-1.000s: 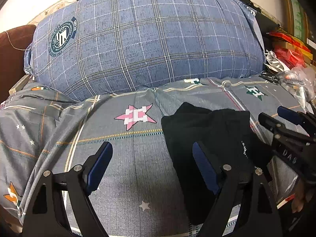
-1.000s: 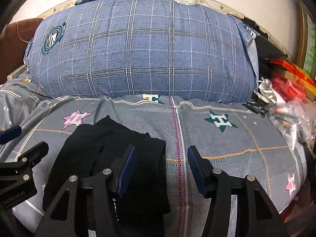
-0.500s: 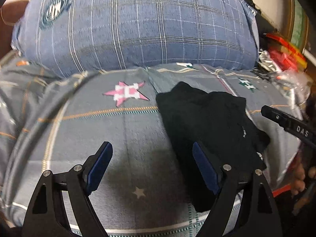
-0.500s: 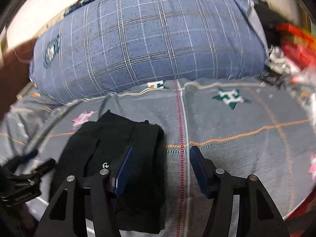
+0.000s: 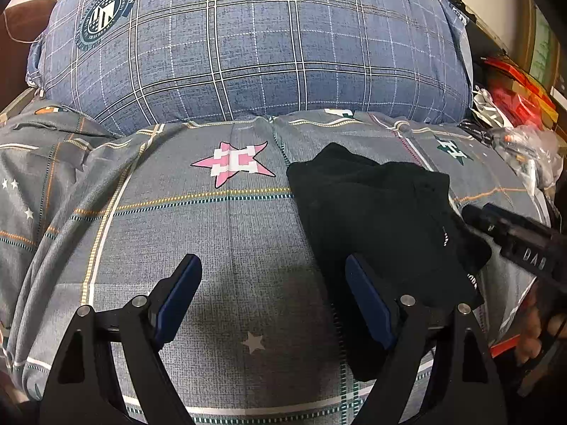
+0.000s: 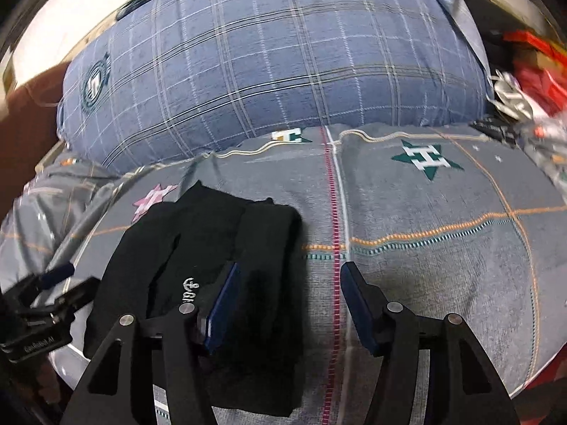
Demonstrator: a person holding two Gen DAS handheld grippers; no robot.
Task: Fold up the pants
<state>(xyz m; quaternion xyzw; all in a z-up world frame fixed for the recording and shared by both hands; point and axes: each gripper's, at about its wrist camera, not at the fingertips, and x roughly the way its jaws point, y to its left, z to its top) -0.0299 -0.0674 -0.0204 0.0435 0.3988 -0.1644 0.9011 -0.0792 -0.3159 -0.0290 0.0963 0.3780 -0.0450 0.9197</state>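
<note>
Right gripper (image 6: 287, 304) hangs over the right edge of the pants (image 6: 219, 269): jaws apart, nothing clamped, left pad above black cloth, right pad above bare sheet (image 6: 443, 248). So that edge runs up between your jaws. Whether the pads touch fabric, can't tell.

Left gripper (image 5: 273, 297) has jaws wide apart and empty. Its right pad sits at the pants (image 5: 375, 219) left edge, its left pad over plain sheet. Most of the bundle lies to the right of this tool, not between the jaws.

Pants: dark, already folded to a narrow bundle, flat on the sheet, in front of the blue pillow (image 5: 255, 46). Long axis runs away from you, near end under the tools, far end toward the pillow. In the left view the right gripper (image 5: 514, 241) shows at the bundle's right side, so you bracket it, one tool per long edge.

Judgement: both tools are at the near end, roughly level with each other; right is better centred on its edge, left needs a small shift rightward to get cloth between its jaws. Likely next fold goes along the long axis, near end carried toward the pillow. Watch the loose flap at the right near corner; it may slip out of a thin pinch.
</note>
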